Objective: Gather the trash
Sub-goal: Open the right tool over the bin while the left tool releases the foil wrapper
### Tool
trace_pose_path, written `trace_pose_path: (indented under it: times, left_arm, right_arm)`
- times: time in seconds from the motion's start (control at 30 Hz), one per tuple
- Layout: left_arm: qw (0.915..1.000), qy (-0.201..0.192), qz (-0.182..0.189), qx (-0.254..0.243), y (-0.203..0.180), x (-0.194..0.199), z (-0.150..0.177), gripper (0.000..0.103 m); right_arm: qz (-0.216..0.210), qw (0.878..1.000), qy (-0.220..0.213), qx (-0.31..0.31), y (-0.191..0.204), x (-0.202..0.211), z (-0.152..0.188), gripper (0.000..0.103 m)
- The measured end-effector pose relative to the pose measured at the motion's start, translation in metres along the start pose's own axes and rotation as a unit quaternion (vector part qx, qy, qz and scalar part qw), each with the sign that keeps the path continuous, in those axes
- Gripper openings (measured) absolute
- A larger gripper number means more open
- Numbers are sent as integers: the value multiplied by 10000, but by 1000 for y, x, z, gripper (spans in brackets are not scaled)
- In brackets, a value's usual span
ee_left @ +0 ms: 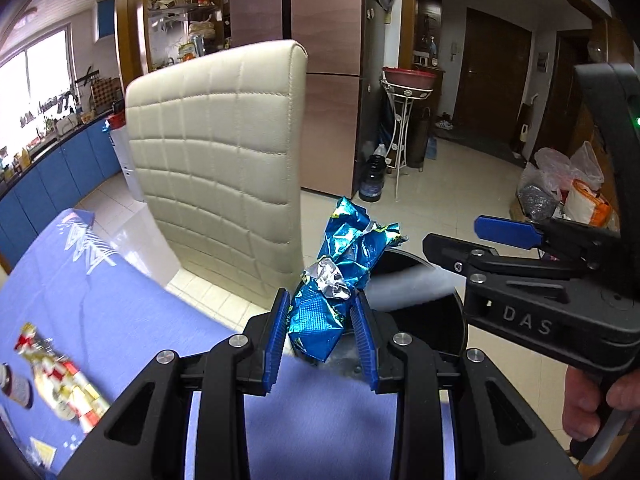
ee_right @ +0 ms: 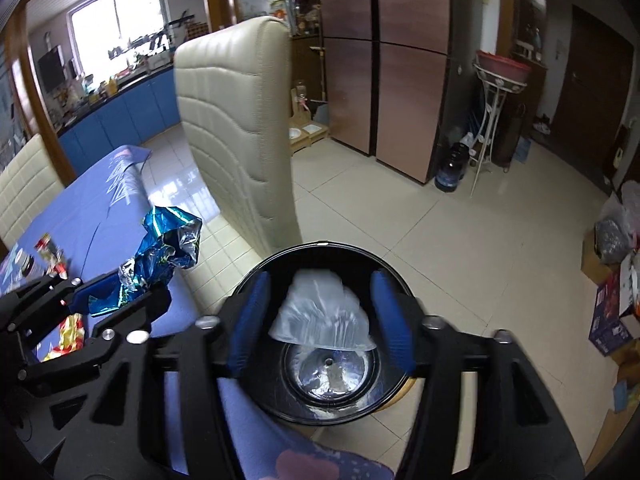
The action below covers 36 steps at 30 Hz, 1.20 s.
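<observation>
i am clamping the crumpled blue wrapper in my left gripper, just past the table edge, beside the black bin. my right gripper is spread apart over the bin mouth, with a clear plastic piece blurred between its fingers; i cannot tell if it is touching them. if i let go now, i am risking the wrapper dropping outside the rim onto the floor, since it is not over the opening. the cream chair is crowding the bin, and a red-and-gold wrapper is lying near the table's left edge.
</observation>
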<state>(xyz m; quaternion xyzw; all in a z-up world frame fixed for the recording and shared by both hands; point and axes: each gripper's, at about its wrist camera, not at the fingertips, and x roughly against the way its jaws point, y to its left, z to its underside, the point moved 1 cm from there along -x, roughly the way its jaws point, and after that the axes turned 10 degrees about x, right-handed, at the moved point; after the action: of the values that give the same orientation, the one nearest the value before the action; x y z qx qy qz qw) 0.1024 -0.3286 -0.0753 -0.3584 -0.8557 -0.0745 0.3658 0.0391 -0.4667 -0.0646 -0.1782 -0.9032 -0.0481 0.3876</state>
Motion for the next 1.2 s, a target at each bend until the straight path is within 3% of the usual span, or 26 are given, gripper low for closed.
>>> trace_pose_path:
  times: [0.4,0.5,0.57,0.63,1.03,1.2]
  left_arm:
    - [9990,51,367,-234,-24,-31,-9,34]
    - [9988,-37,419,-255,-28,-29,-12,49]
    - [9992,-121,331,-206,-28,-27,-15,69]
    - [9992,-173,322,-133,-25,-24,-15,74]
    - [9991,-313,-244,169,6,14,-8,75]
    - [9958,-376,-598,581,37,41,0,75]
  right_arm:
    - [506,9983,31,-301,-29,-6,3,60]
    - [626,9975,31,-311,-34,-5,3,60]
    - [683,9970,43,-375,-41,-3,3,60]
    - [711,9965,52,-425,-43,-2,4,60]
    - [261,9996,-127,-14,-6,20,-5,60]
    - [-63,9991,-283,311,28,31,-12,74]
